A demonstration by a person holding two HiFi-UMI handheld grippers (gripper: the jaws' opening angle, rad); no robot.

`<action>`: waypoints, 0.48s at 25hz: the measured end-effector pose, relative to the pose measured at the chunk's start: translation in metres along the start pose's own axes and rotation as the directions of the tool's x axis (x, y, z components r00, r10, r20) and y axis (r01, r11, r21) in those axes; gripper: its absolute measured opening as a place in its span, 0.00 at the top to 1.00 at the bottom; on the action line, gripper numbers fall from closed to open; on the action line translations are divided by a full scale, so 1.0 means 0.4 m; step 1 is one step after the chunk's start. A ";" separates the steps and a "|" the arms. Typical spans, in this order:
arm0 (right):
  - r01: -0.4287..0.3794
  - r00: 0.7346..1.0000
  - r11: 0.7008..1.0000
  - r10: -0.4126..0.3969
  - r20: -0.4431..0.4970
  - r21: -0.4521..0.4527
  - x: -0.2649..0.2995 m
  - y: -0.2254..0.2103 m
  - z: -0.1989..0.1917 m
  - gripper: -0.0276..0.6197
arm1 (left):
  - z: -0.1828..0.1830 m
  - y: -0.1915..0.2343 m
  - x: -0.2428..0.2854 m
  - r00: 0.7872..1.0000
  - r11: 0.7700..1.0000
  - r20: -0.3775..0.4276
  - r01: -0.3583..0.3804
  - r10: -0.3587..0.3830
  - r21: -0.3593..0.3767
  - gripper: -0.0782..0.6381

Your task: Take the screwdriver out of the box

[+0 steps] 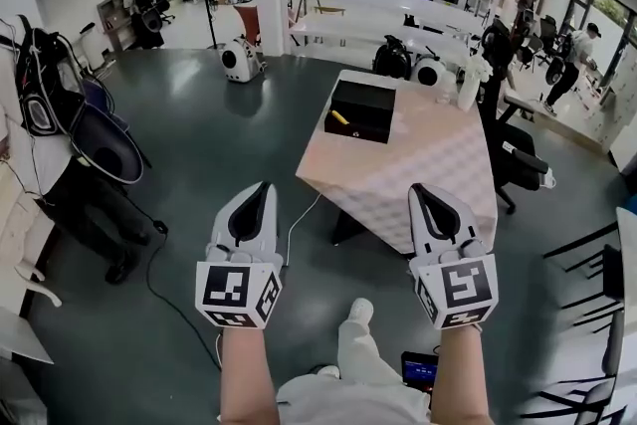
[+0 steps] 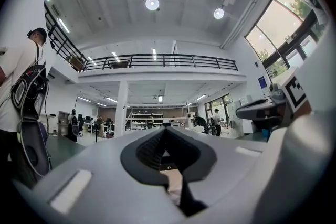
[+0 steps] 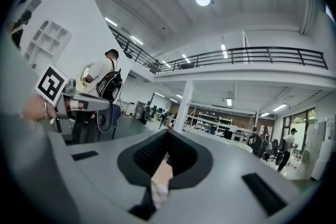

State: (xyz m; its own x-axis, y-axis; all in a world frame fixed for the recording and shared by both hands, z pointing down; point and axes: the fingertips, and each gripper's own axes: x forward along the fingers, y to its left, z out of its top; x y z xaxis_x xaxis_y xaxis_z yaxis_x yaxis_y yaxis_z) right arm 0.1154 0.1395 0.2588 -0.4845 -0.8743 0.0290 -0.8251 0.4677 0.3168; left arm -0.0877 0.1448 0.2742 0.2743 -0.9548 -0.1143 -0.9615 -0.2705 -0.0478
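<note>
Left gripper (image 1: 261,192), right gripper (image 1: 420,192): both sets of jaws closed, nothing held. Black box (image 1: 363,103) sits on bench (image 1: 428,169), yellow-handled screwdriver (image 1: 340,117) inside it.

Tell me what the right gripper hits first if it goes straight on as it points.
Probably the near edge of the clothed table; the right gripper, jaws shut, points at it. It might pass just above the top; height is unclear.

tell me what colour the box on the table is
Black: a black rectangular box, seen best in the head view.
</note>
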 end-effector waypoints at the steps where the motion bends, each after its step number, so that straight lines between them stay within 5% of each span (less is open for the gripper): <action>1: -0.001 1.000 1.000 0.001 0.002 0.000 0.018 -0.006 -0.007 0.95 | -0.008 0.006 0.015 1.000 1.000 -0.001 -0.003 0.003 -0.003 0.88; 12: -0.034 0.999 0.998 0.033 0.027 0.049 0.287 -0.124 -0.086 0.95 | -0.063 0.104 0.271 0.999 0.999 -0.009 -0.035 0.035 0.009 0.88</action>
State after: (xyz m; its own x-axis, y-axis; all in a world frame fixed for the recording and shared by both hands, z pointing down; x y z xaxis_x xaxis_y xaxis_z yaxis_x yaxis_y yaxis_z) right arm 0.1106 0.0116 0.2790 -0.5189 -0.8547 0.0142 -0.8213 0.5031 0.2691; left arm -0.0985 0.0270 0.2849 0.2407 -0.9647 -0.1067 -0.9703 -0.2362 -0.0525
